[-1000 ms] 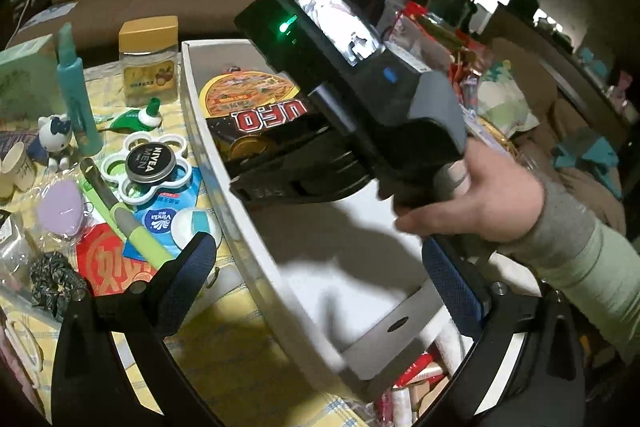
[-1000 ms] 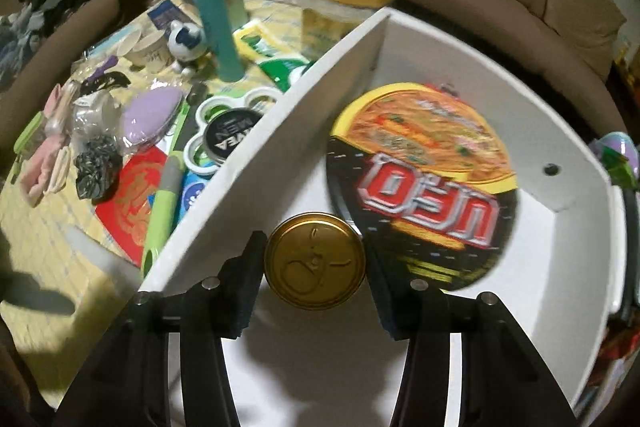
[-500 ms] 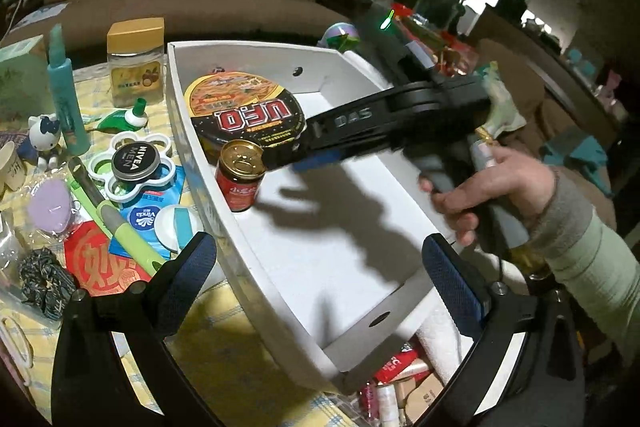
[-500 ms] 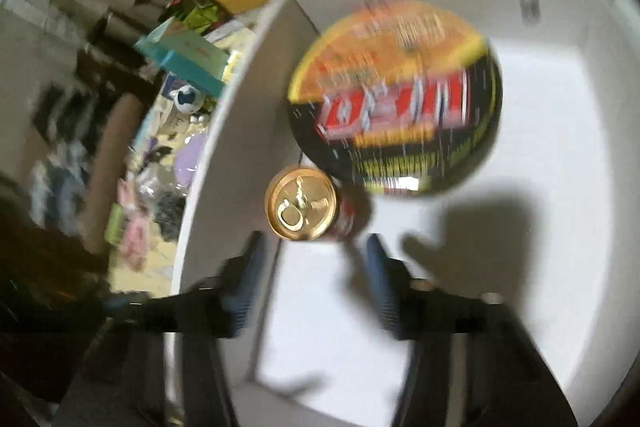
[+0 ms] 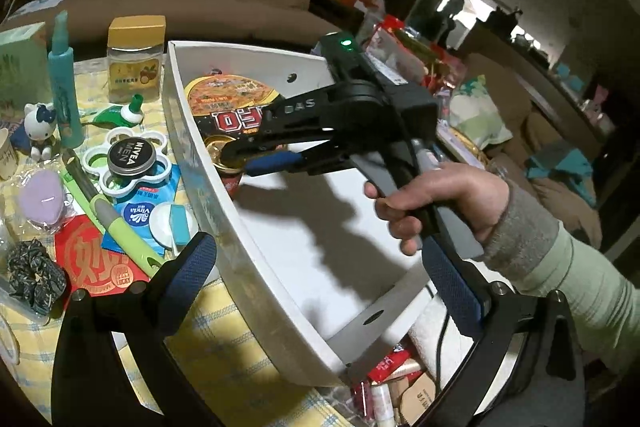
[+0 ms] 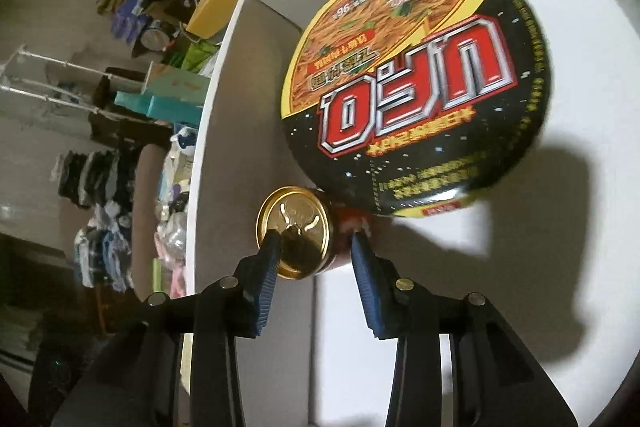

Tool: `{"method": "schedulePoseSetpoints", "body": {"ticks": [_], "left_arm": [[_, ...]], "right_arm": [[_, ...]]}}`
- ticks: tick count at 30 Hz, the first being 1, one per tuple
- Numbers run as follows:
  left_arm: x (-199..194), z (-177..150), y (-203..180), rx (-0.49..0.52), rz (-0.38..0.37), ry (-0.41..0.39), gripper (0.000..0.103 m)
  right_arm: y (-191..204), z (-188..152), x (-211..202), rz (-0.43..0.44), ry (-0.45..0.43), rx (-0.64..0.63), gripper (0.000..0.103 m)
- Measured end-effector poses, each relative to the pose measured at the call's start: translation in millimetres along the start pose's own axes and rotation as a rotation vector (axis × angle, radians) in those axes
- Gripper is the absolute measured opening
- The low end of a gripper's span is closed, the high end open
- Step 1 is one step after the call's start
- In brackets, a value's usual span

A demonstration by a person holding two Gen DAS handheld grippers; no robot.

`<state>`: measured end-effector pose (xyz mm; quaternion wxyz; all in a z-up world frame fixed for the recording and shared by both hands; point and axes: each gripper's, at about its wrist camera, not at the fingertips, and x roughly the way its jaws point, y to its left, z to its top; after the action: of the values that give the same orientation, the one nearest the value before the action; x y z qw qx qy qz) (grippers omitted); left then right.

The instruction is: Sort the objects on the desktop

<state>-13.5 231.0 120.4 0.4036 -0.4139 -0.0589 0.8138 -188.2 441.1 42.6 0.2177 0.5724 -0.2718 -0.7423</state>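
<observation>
Since half a second ago, right tool returned to the can by the tray's left wall, fingers released around it; next, reposition or withdraw. Left tool hangs released.

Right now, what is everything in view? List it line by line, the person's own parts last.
white box: 1, white, right of the clutter
UFO noodle bowl: 1, black and yellow, far end of box
gold-top can: 1, red, in box beside bowl
Nivea Men tin: 1, black, on white flower-shaped tray
nut jar: 1, yellow lid, behind box corner
teal bottle: 1, upright, left
Hello Kitty figure: 1, white
green pen: 1, lying flat
scrunchie: 1, dark
right gripper: fingers astride can, seemingly not clamped
right hand: on handle
left gripper: open, empty
</observation>
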Motion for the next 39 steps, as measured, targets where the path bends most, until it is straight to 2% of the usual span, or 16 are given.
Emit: {"method": "schedulePoseSetpoints", "body": {"ticks": [1, 3, 5, 10, 12, 14, 16, 18, 22, 25, 29, 32, 34, 36, 37, 39], "left_arm": [[-0.7, 0.8, 0.1, 0.004, 0.004, -0.005, 0.103], [-3.2, 1.6, 1.4, 0.0, 0.008, -0.016, 0.103], [-4.9, 3.6, 4.3, -0.013, 0.006, -0.019, 0.103], [-13.2, 27.2, 17.9, -0.004, 0.073, -0.026, 0.103], [-18.6, 47.8, 26.9, 0.014, 0.119, -0.031, 0.103], [-25.7, 78.0, 39.4, 0.039, 0.163, -0.04, 0.103], [-29.1, 116.4, 52.2, 0.087, 0.218, -0.034, 0.103], [-23.9, 149.1, 67.0, 0.111, 0.283, -0.008, 0.103], [5.8, 212.2, 108.9, 0.131, 0.378, 0.106, 0.103], [29.0, 240.6, 137.3, 0.125, 0.411, 0.165, 0.103], [59.6, 257.2, 168.8, 0.043, 0.404, 0.226, 0.1], [76.4, 264.7, 187.2, -0.038, 0.358, 0.219, 0.094], [84.3, 261.0, 195.4, -0.072, 0.334, 0.225, 0.087], [89.6, 260.2, 194.3, -0.017, 0.312, 0.242, 0.084], [90.6, 260.2, 191.9, 0.056, 0.321, 0.253, 0.084], [93.2, 259.4, 191.7, 0.179, 0.362, 0.307, 0.084]], "right_arm": [[0.3, -2.2, -7.4, 0.002, -0.012, -0.007, 0.04], [6.2, -7.5, -27.1, -0.005, -0.042, -0.033, 0.053], [16.1, -12.6, -44.6, -0.038, -0.078, -0.077, 0.058], [60.3, -16.5, -78.2, -0.186, -0.163, -0.242, 0.07], [80.6, -9.8, -85.1, -0.189, -0.186, -0.286, 0.076], [95.3, -0.7, -87.9, -0.176, -0.2, -0.304, 0.076], [110.1, 21.5, -90.7, -0.157, -0.221, -0.316, 0.076], [122.3, 51.7, -89.1, -0.117, -0.232, -0.294, 0.082], [134.7, 108.4, -72.7, -0.099, -0.238, -0.227, 0.082], [132.0, 139.7, -56.8, -0.058, -0.226, -0.179, 0.082], [115.6, 175.0, -24.8, -0.031, -0.2, -0.086, 0.082], [99.3, 186.8, -3.7, -0.013, -0.187, -0.035, 0.078], [87.9, 192.4, 8.2, -0.007, -0.177, -0.018, 0.075], [83.1, 197.8, 13.3, -0.018, -0.161, -0.07, 0.075], [83.2, 200.0, 10.8, -0.041, -0.172, -0.113, 0.075], [91.7, 202.9, 3.9, -0.101, -0.188, -0.275, 0.076]]}}
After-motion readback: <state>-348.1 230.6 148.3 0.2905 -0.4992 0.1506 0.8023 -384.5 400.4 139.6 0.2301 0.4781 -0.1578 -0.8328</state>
